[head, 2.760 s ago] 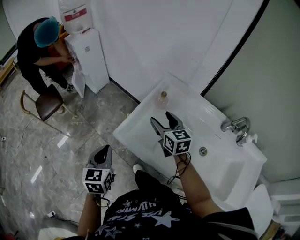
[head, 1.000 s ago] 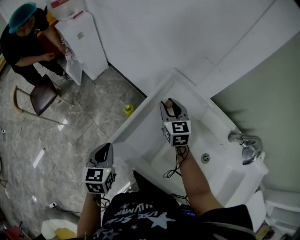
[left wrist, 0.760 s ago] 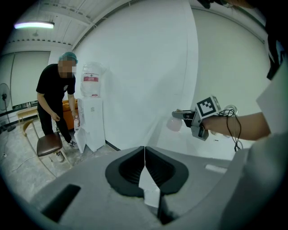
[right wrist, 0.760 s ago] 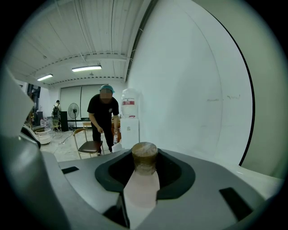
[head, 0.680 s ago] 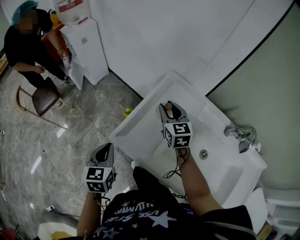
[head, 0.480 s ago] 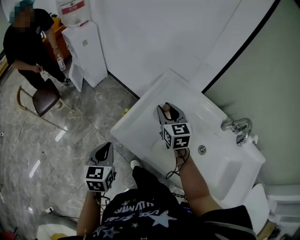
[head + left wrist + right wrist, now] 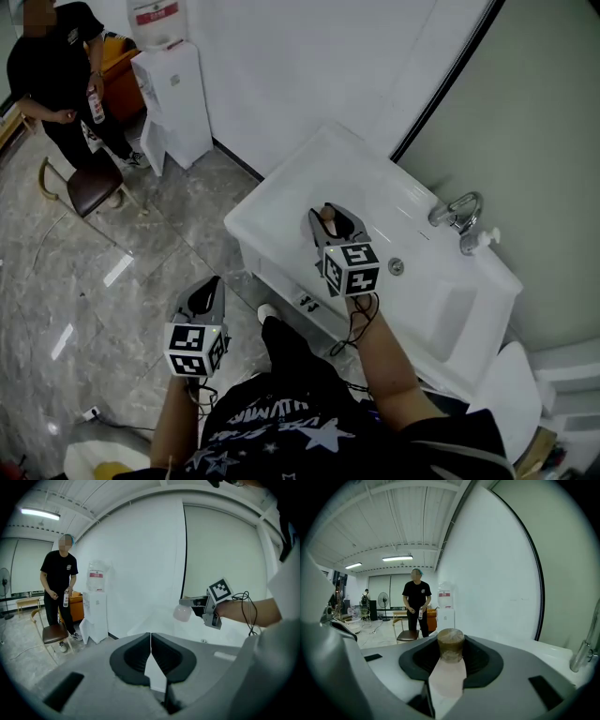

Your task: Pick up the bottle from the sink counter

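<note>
From the head view, the right gripper reaches over the white sink counter. Its jaws are closed around a small bottle, whose brown cap shows between them. The bottle is over the left part of the counter, well apart from the faucet. The left gripper hangs low beside the person's body, above the marble floor. In the far corner a person in black stands near a water dispenser and a chair.

In the left gripper view, that gripper's jaws meet tip to tip with nothing between them. Beyond them, the right gripper holds the pale bottle above the counter.

In the right gripper view, the jaws stand partly apart and grip the bottle on both sides. Its brown cap is at the jaw tips, and its pale pink body fills the gap below. The faucet shows at the right edge.
</note>
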